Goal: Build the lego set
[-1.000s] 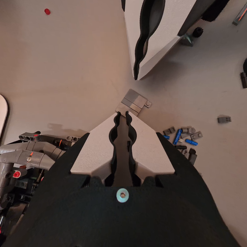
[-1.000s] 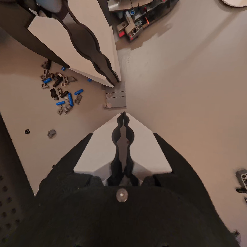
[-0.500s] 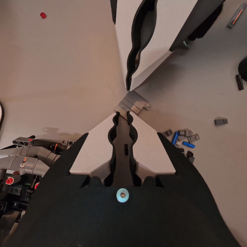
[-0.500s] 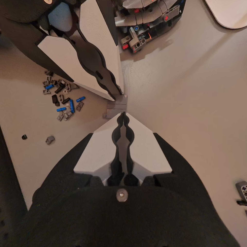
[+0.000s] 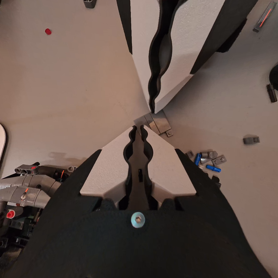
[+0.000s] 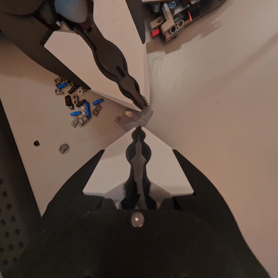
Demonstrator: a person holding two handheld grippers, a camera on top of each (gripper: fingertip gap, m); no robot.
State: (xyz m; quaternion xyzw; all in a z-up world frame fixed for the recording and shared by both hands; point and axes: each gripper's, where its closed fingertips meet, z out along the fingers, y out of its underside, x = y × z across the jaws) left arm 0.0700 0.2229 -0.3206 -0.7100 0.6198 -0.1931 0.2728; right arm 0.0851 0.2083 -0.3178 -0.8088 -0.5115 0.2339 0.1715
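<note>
The grey tile assembly (image 5: 155, 124) lies flat on the pale table (image 5: 75, 90), dead centre between the two tools: three smooth grey tiles side by side on a thin plate whose single bare stud (image 5: 169, 133) pokes out at one corner. I'd judge it light, rigid and slick on top, apt to skate or pop apart if pushed off-centre; the sensible hold is across its thin edges, not the glossy faces.

The left gripper (image 5: 138, 127) comes at it from 6 o'clock in its own view, tips a narrow slit apart and right at the near edge, gripping nothing that I can see. The right gripper (image 6: 138, 127) has its tips pressed together, bearing on the opposite edge; whether anything is pinched there I cannot tell.

Out at 4 o'clock from the plate in the left view sits the loose parts pile (image 6: 79, 103): three blue pins at least, several grey plates and black connectors, too jumbled to count fully. One grey slope (image 5: 250, 140) lies alone at 3 o'clock, one red round stud (image 5: 48, 31) at 10 o'clock, and the half-built grey model (image 5: 27, 192) at 8 o'clock.
</note>
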